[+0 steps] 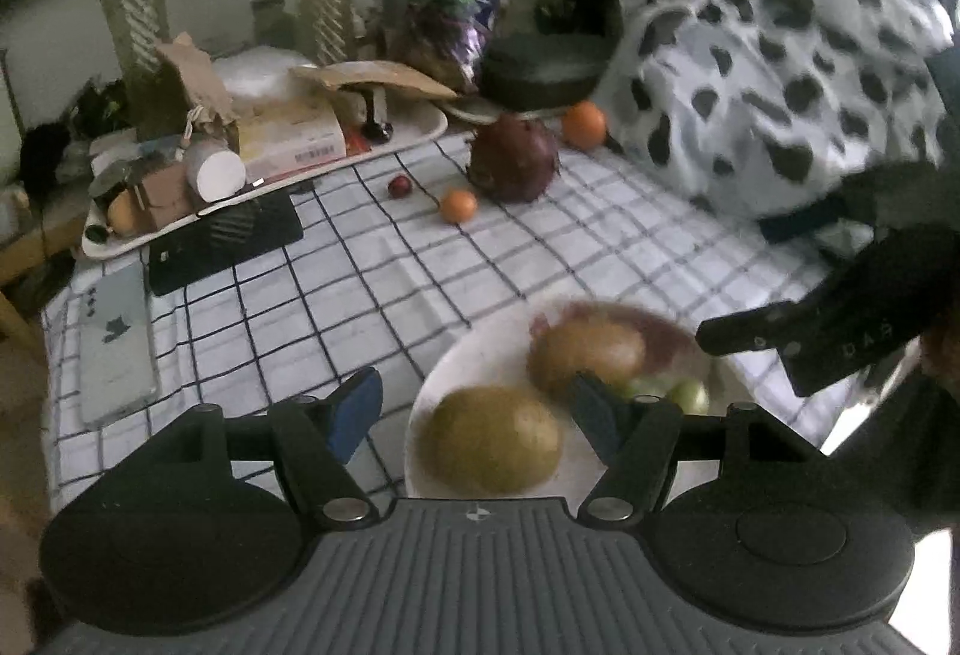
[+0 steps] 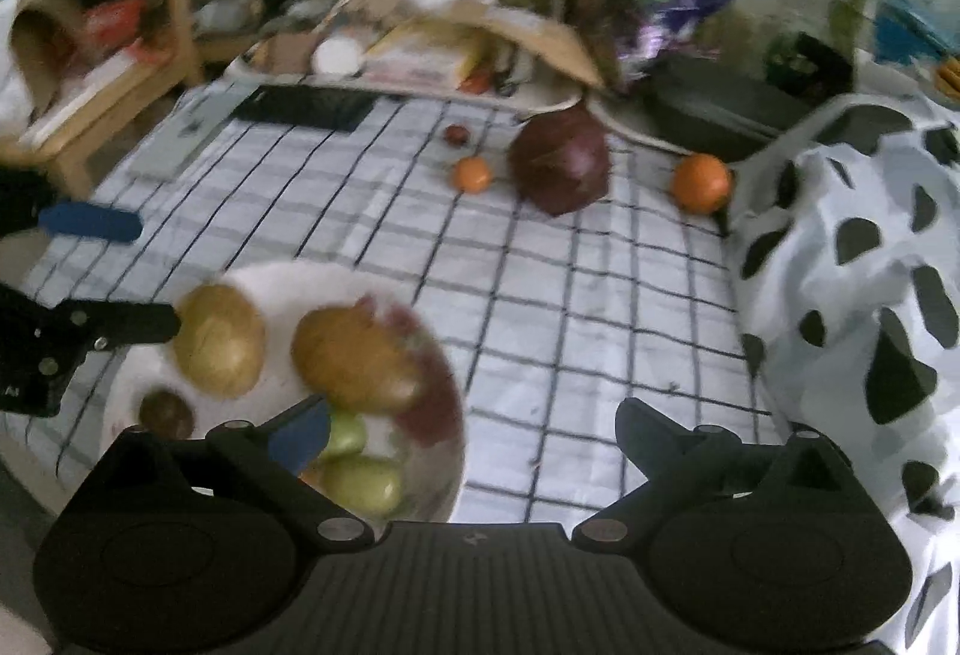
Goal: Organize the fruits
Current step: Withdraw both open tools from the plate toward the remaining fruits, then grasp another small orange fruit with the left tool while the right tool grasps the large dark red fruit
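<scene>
Nearest the left gripper sits the white plate, and its fingers straddle the plate's left rim with a wide gap: one blue pad hangs over the checked cloth, the other reaches in over the plate beside two big yellow-brown fruits. The pads press on nothing, so this gripper stands open and empty.

The right gripper stands with its jaws spread wide and nothing between them. Its left finger lies over the plate's near edge, just above two small green fruits; its right finger is over bare cloth, beside the black-spotted white fabric. A small dark round fruit also lies on the plate.

Farther up the cloth, well apart from both grippers, a small orange fruit and a tiny dark red one lie near a large dark red fruit. A bigger orange rests at the fabric's edge. Behind them stands a cluttered tray.
</scene>
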`<state>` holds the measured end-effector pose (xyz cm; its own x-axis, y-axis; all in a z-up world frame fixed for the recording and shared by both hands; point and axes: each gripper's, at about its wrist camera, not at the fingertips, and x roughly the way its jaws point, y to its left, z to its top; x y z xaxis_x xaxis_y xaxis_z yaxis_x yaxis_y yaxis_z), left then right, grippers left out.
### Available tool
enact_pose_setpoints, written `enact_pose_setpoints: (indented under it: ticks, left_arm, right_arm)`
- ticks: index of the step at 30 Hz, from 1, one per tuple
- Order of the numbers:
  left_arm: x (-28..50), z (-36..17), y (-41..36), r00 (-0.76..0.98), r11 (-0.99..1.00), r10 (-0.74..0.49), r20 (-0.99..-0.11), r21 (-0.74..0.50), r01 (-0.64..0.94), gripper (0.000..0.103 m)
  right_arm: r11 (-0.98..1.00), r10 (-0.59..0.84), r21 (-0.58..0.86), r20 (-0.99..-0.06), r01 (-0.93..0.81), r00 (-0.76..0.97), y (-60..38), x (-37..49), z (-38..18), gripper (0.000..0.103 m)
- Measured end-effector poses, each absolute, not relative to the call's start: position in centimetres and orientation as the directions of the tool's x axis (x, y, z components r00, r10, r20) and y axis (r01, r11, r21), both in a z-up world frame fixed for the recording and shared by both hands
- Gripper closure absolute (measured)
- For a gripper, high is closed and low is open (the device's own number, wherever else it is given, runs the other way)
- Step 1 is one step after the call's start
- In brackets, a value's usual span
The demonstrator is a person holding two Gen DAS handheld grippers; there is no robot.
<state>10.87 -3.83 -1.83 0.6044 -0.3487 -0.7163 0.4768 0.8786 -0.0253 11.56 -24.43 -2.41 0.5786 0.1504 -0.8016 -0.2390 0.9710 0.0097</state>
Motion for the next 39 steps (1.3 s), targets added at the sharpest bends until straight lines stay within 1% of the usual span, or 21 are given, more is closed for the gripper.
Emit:
enact_pose_setpoints:
  ticks: [2, 4, 11, 16, 21, 27, 32, 39]
  left_arm:
    - [11.7, -1.6, -3.5, 0.606, 0.884, -0.37, -0.705, -0.066, 0.463, 0.035]
    - [12.2, -1.4, -3.6, 0.614, 0.887, -0.369, -0.697, -0.068, 0.456, 0.035]
    - [14.2, -1.3, -4.8, 0.648, 0.878, -0.345, -0.679, 0.01, 0.478, 0.035]
    - [15.8, -1.5, -5.7, 0.664, 0.858, -0.343, -0.665, 0.067, 0.51, 0.036]
    - [17.2, -1.9, -6.3, 0.67, 0.836, -0.349, -0.656, 0.105, 0.538, 0.036]
    - [18.8, -2.5, -6.1, 0.659, 0.839, -0.354, -0.664, 0.086, 0.538, 0.036]
    - [20.3, -2.9, -6.1, 0.64, 0.837, -0.37, -0.674, 0.058, 0.544, 0.036]
    - [22.4, -4.0, -7.0, 0.602, 0.817, -0.399, -0.692, 0.03, 0.576, 0.044]
  right_arm:
    - [0.977, 0.148, 0.025, -0.788, -0.21, 0.597, -25.0, 11.8, -2.0, 0.0]
    - [0.981, 0.143, 0.031, -0.781, -0.19, 0.608, -25.3, 12.2, -1.8, 0.0]
    - [0.995, 0.076, 0.023, -0.792, -0.095, 0.605, -26.5, 14.3, -2.4, 0.0]
    - [0.997, 0.062, 0.025, -0.797, -0.07, 0.601, -27.0, 16.1, -2.8, 0.0]
    - [0.998, 0.034, -0.002, -0.804, -0.061, 0.593, -26.8, 17.9, -3.4, 0.0]
    - [0.999, 0.021, -0.012, -0.808, -0.053, 0.588, -27.0, 19.7, -3.9, 0.0]
    - [0.999, 0.042, 0.015, -0.813, -0.05, 0.581, -27.1, 21.2, -4.1, 0.0]
    - [0.998, 0.057, 0.032, -0.822, -0.055, 0.567, -27.2, 23.5, -4.7, 0.0]
